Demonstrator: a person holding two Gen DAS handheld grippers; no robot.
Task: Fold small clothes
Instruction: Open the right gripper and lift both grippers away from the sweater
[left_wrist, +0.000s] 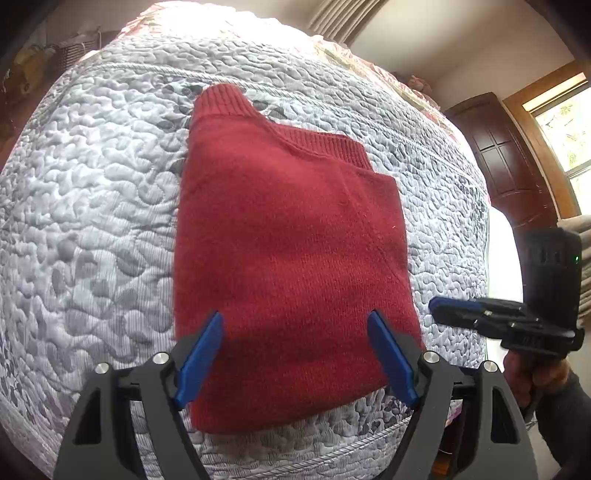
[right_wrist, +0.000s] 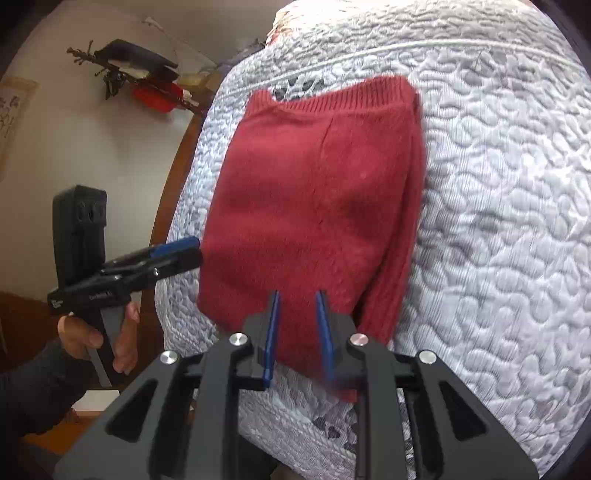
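We make out small white lettering on the black body of the left gripper (right_wrist: 184, 254), too blurred to read; nothing else is legible.

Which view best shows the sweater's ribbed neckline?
The left wrist view: the red sweater lies sharp, its ribbed neckline running uncovered along the far edge. The right wrist view shows it too, slightly blurred.

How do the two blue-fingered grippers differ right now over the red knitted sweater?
The left gripper has its fingers spread wide, framing the red knitted sweater; the right gripper has its fingers close together, a narrow gap between them. The left reaches over the sweater's near edge, while the right sits at its side edge. Both grip nothing and have blue finger pads.
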